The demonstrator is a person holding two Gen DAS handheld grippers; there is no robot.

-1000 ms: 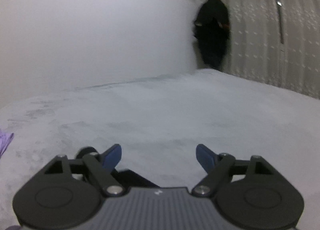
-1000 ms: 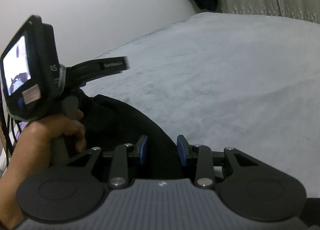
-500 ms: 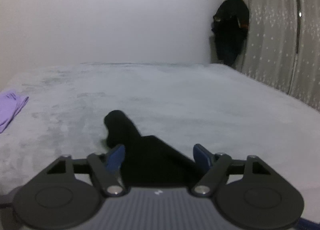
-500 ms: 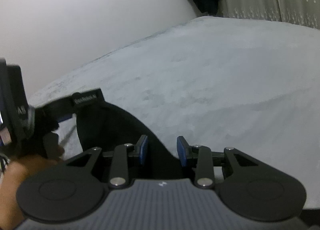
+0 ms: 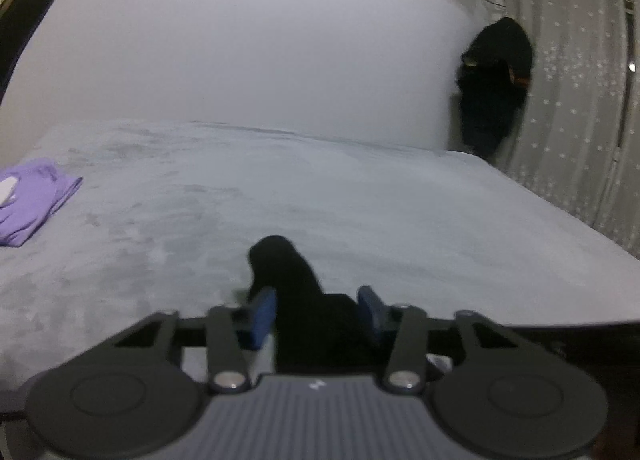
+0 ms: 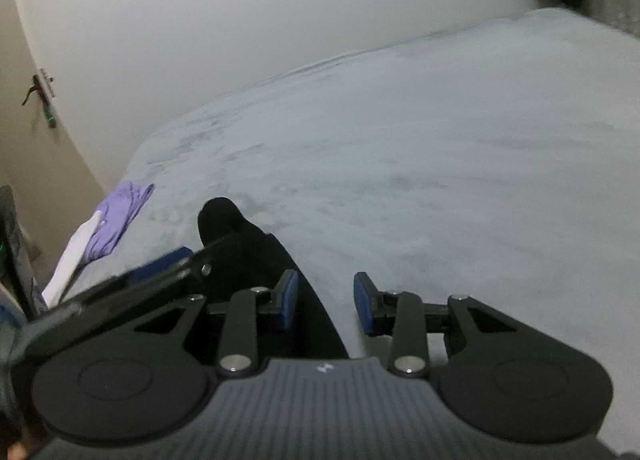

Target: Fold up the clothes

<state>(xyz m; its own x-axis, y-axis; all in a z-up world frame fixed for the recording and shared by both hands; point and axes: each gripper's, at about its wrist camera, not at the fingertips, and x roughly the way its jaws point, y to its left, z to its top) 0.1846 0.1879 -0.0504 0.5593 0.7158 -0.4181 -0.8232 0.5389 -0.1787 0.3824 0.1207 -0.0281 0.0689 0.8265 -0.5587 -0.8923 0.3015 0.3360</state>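
Presently, I have the black garment (image 5: 304,300) on the grey bed (image 5: 360,212), its bunched end pointing toward the far wall. The left gripper (image 5: 316,312) straddles it, fingers (image 5: 262,314) apart and not yet pinching. The right gripper (image 6: 326,302) stands spread at the garment's right edge, holding nothing. I judge both should seat deeper over an edge before closing, well apart from the folded purple garment (image 5: 32,204).
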